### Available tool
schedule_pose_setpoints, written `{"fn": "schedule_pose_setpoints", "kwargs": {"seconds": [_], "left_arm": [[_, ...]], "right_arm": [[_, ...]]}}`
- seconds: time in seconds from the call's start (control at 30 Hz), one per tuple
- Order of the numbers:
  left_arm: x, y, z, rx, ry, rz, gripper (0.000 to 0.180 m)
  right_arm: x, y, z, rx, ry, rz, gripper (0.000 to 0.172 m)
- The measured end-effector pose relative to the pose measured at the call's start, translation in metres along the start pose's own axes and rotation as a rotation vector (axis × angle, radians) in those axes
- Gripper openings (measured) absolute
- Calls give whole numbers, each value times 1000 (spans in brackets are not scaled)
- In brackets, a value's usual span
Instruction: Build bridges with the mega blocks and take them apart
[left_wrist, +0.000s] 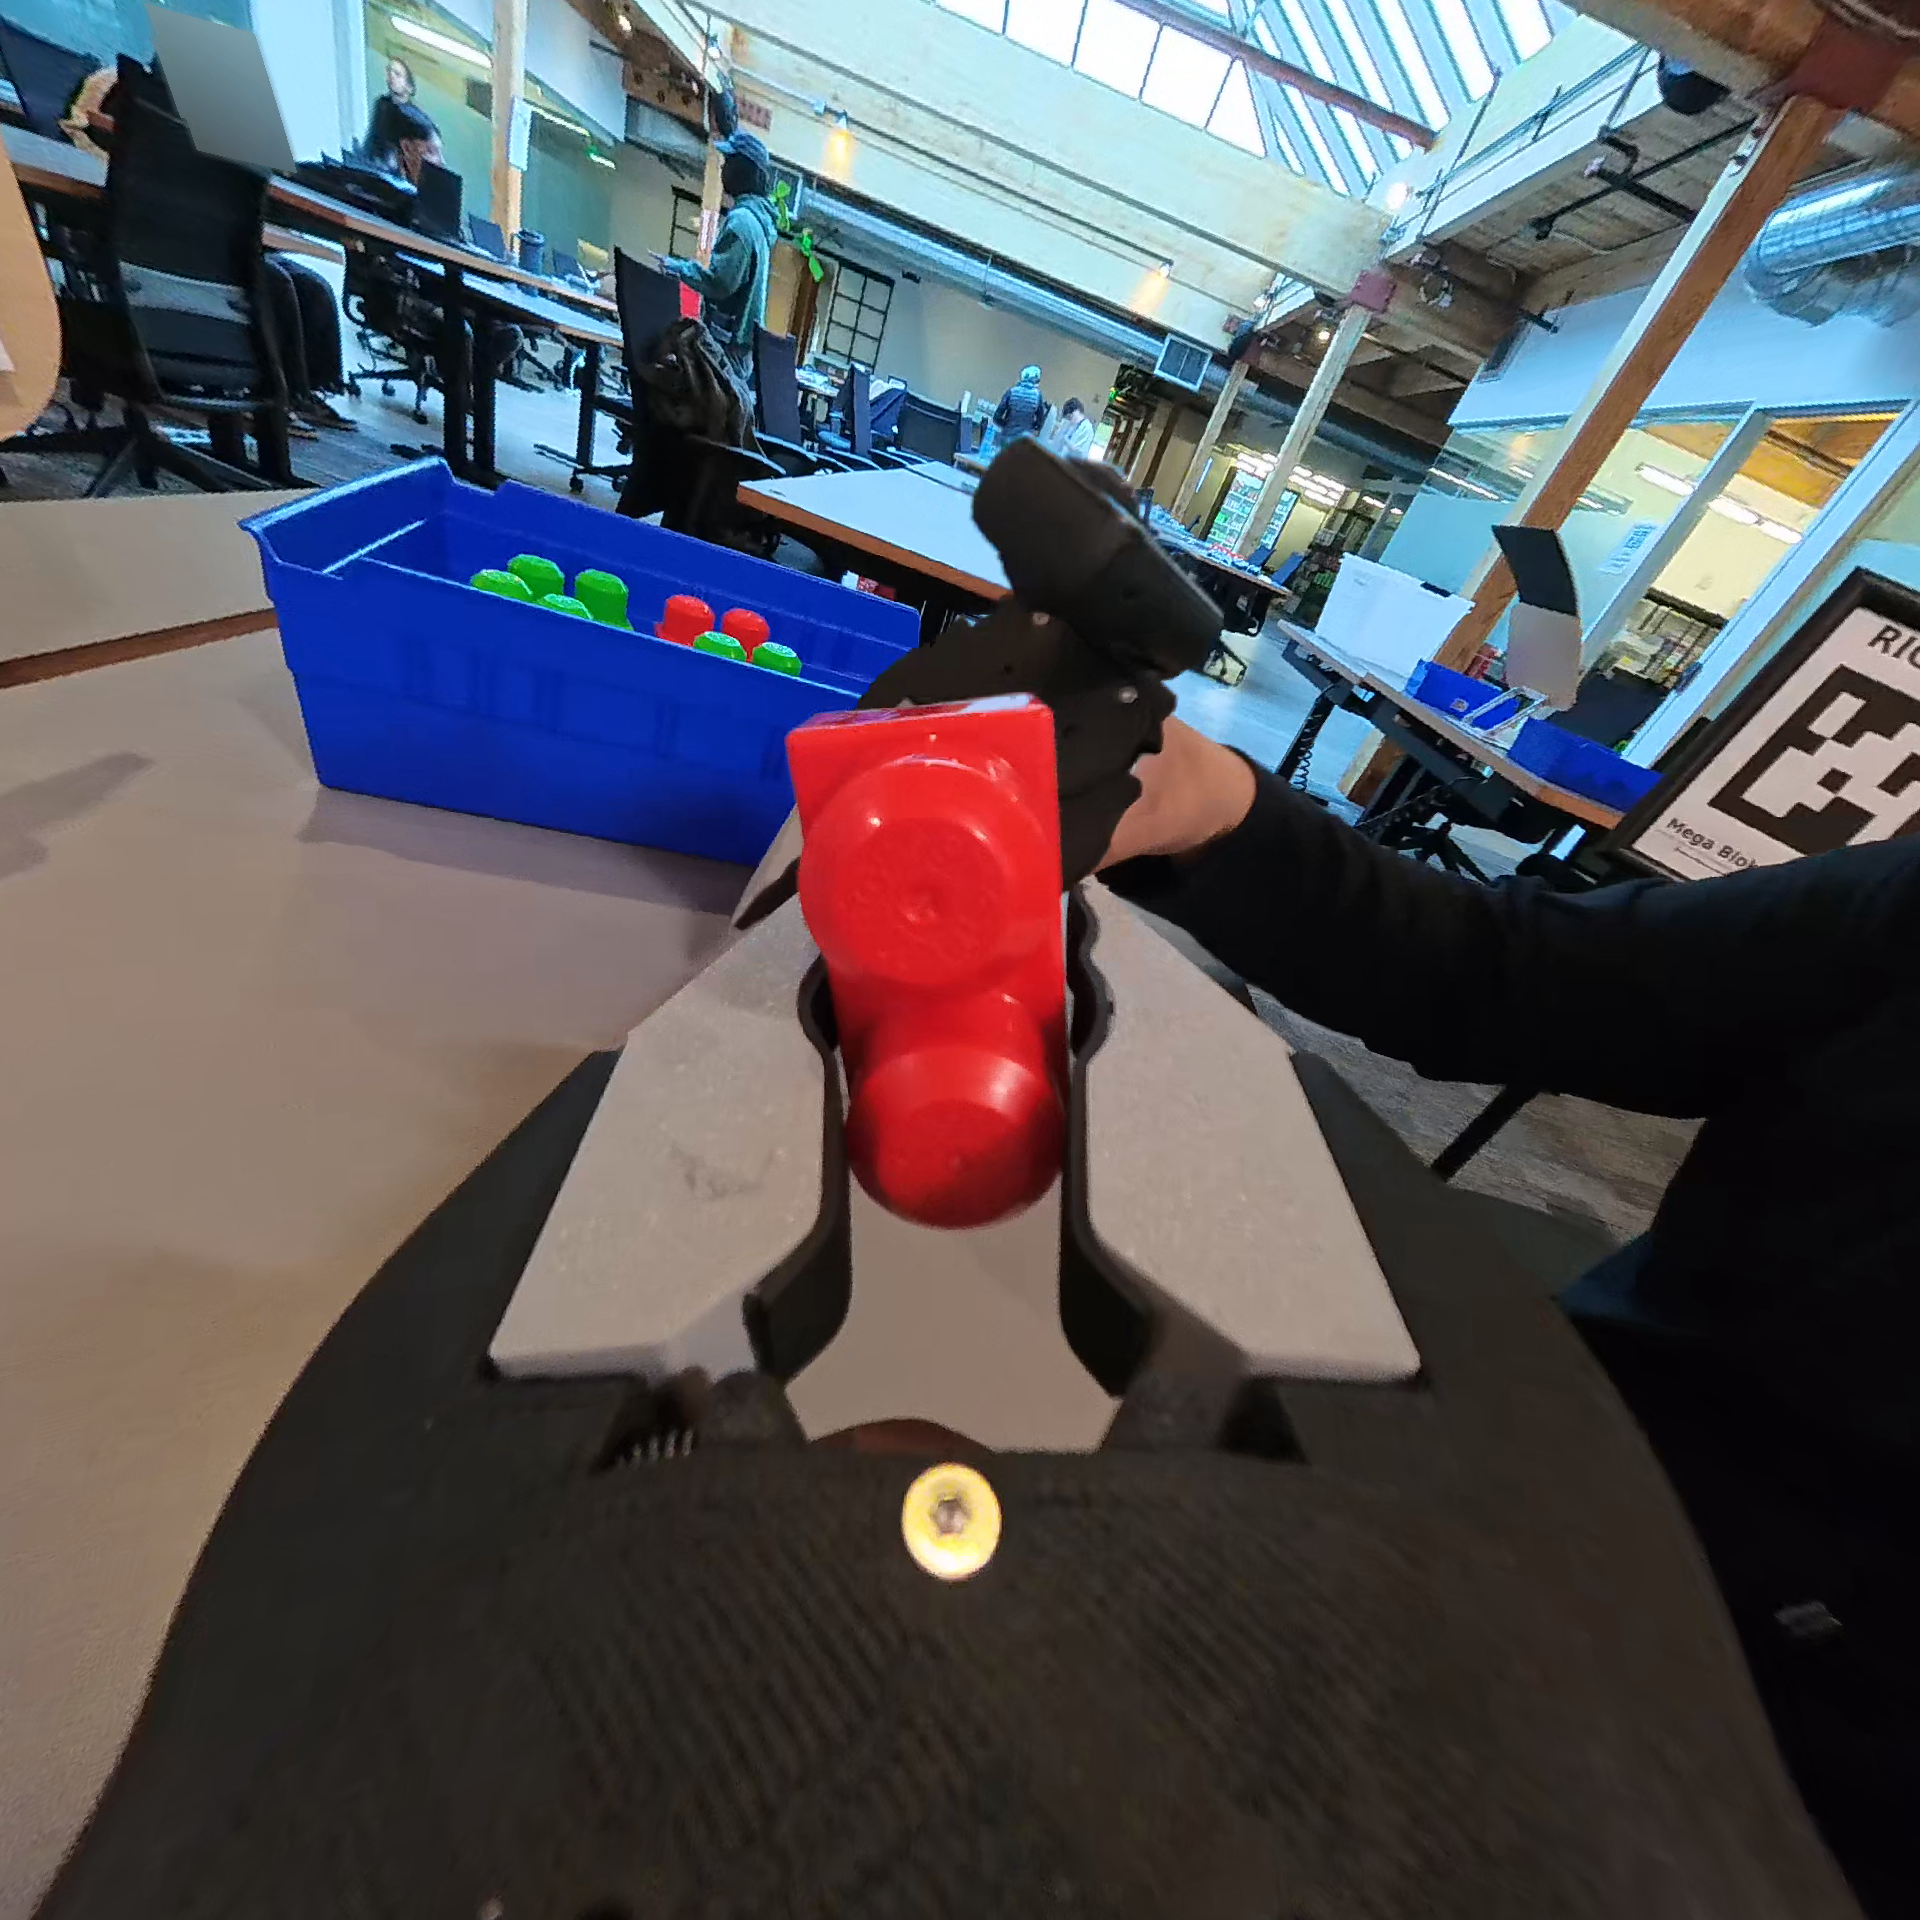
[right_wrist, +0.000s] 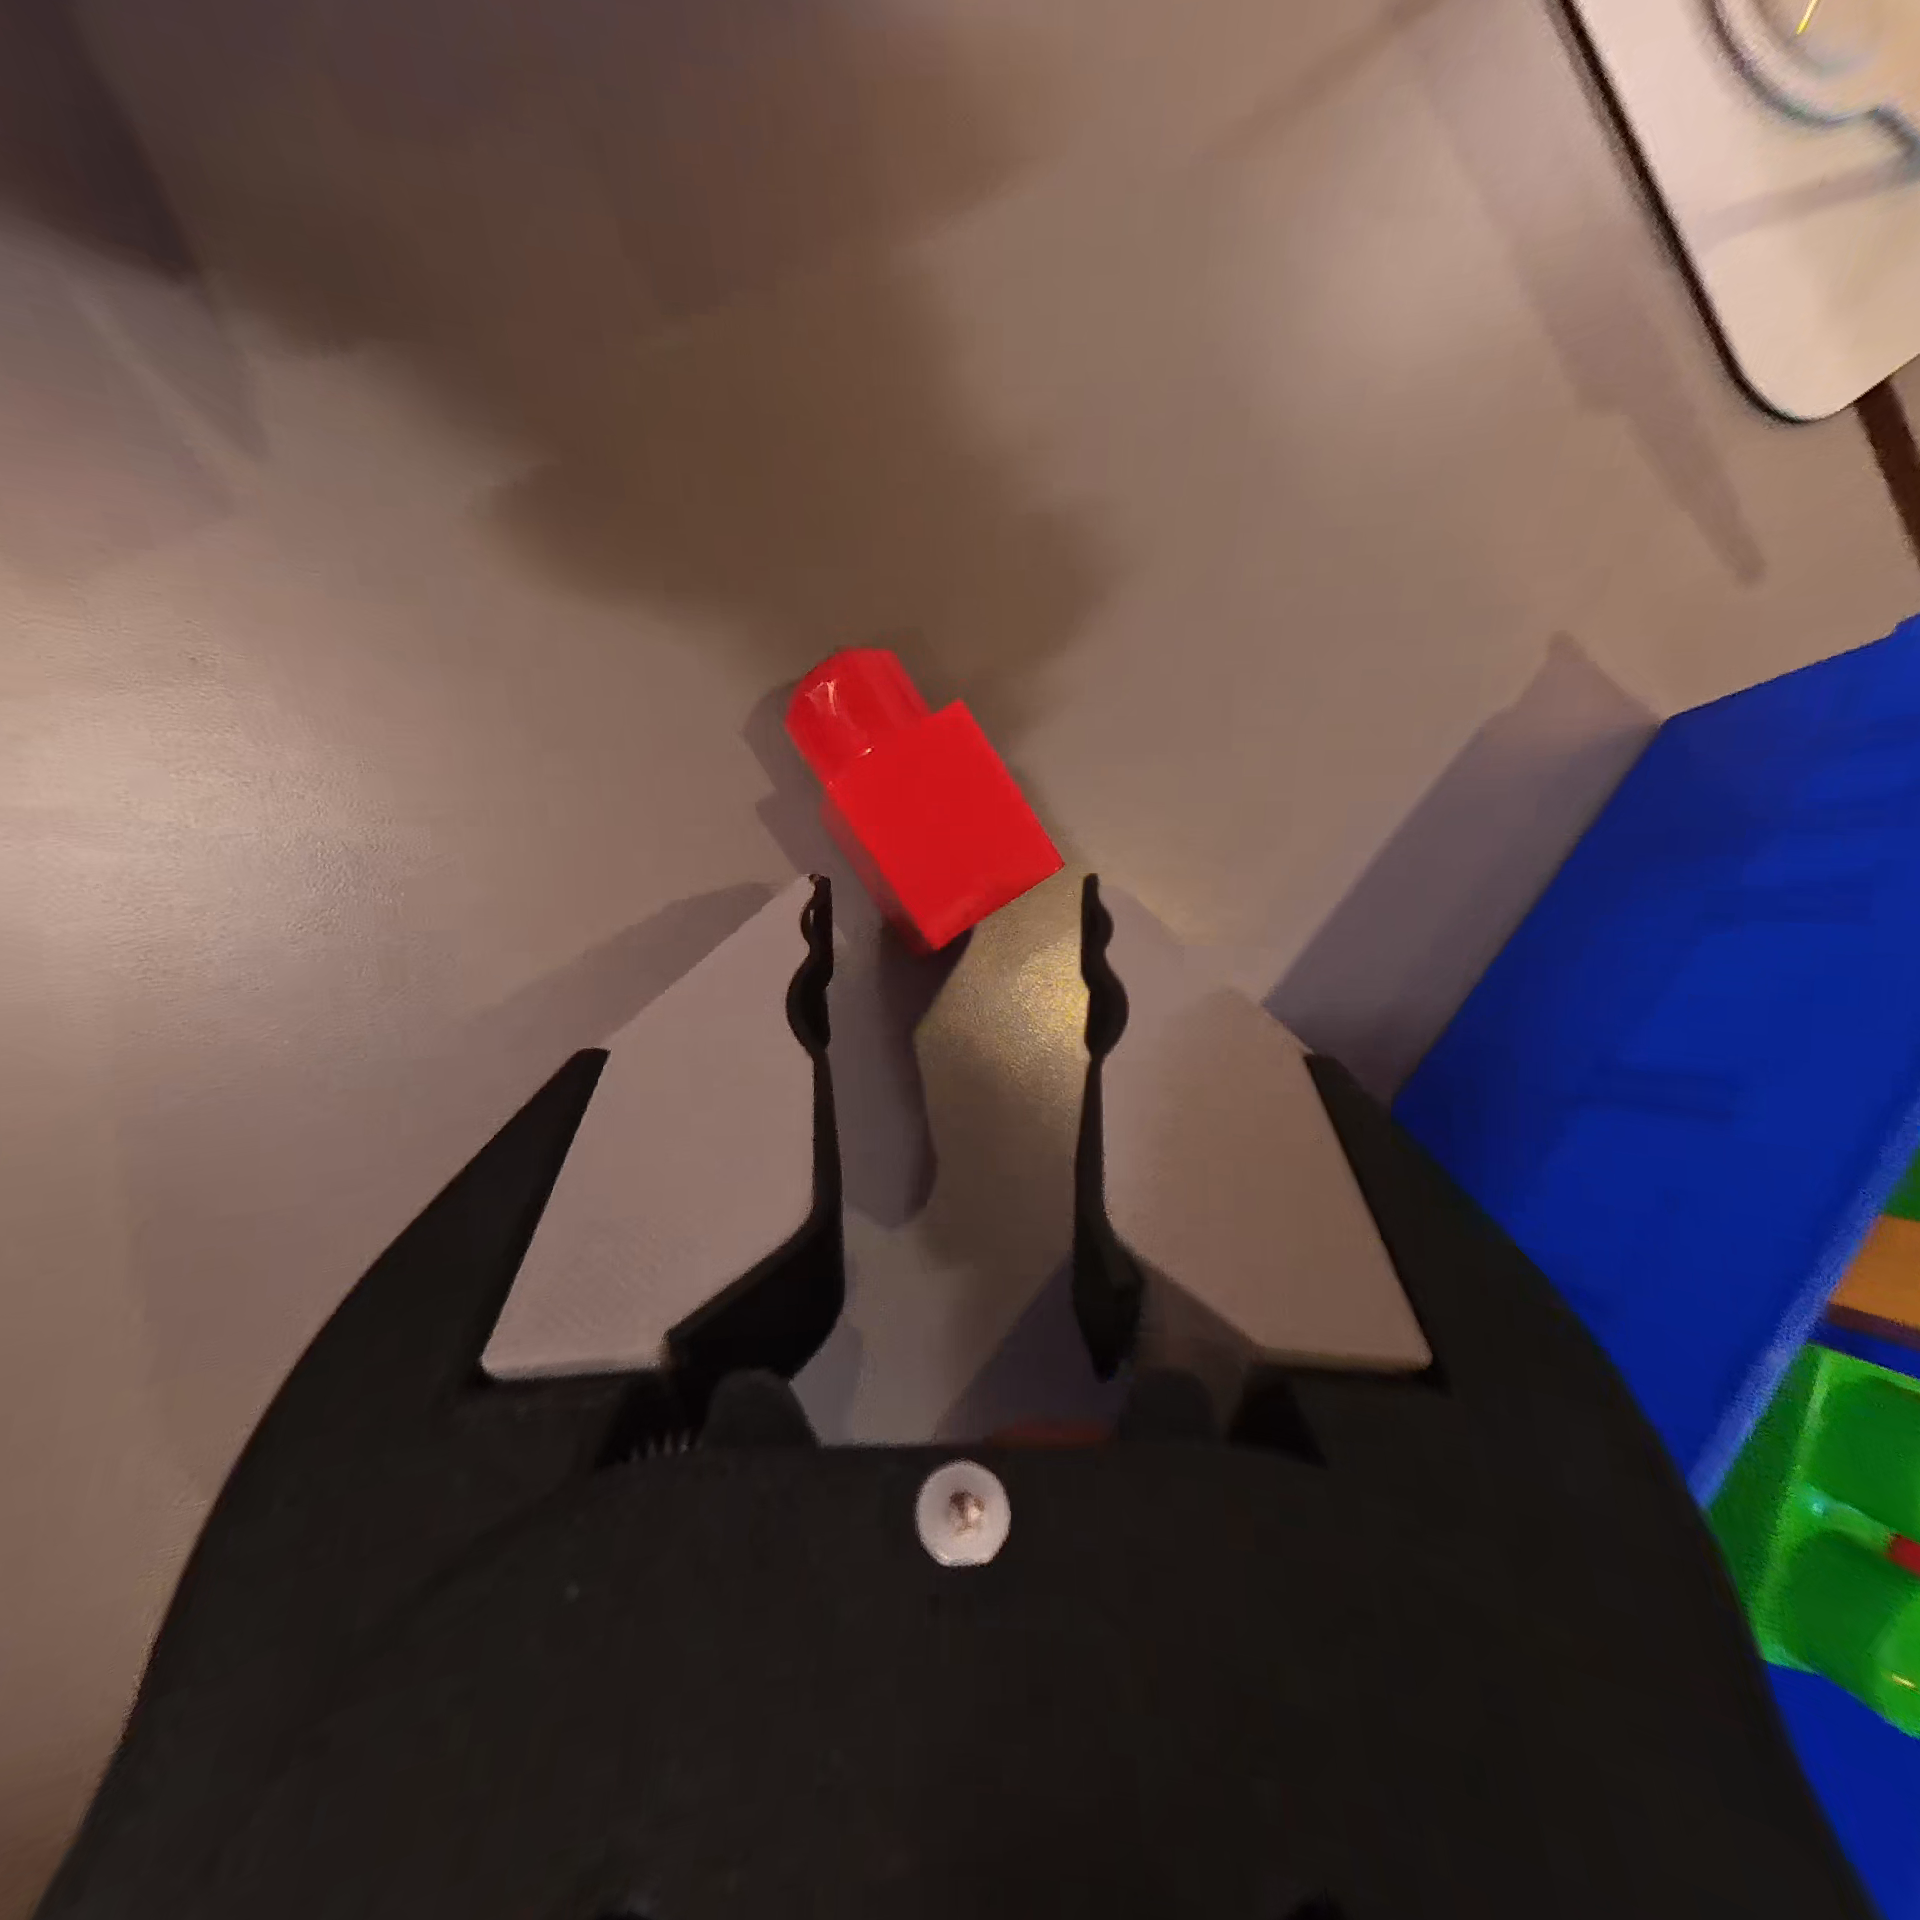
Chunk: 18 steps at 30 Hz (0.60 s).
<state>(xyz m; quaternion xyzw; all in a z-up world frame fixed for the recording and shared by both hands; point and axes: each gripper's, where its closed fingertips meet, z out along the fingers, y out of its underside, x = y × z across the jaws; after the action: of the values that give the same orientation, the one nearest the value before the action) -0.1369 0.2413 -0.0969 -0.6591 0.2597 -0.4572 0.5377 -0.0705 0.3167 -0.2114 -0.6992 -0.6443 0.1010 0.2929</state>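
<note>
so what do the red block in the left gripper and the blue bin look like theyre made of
Red block, clamped between the left gripper fingers: looks like glossy moulded plastic, with sharp highlights on its rounded studs. Blue bin: probably rigid plastic with a duller sheen, uniform colour and moulded ribs on its wall.

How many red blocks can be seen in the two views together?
3, possibly more hidden. One two-stud red block is clamped in the left gripper. One single-stud block lies on its side on the table. One more sits in the blue bin.
</note>
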Motion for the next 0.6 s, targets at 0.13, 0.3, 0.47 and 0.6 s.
{"fn": "schedule_pose_setpoints", "kwargs": {"seconds": [0.13,0.3,0.47,0.6], "left_arm": [[1,2,2,-14,3,3,40],[2,6,4,-35,4,8,40],[2,3,2,-20,6,1,40],[4,0,0,-9,9,7,40]], "right_arm": [[1,1,2,-33,-32,-50,49],[1,-2,15,-87,-77,-127,41],[-22,2,20,-143,-200,-144,34],[-26,-11,8,-28,-211,-61,38]]}}
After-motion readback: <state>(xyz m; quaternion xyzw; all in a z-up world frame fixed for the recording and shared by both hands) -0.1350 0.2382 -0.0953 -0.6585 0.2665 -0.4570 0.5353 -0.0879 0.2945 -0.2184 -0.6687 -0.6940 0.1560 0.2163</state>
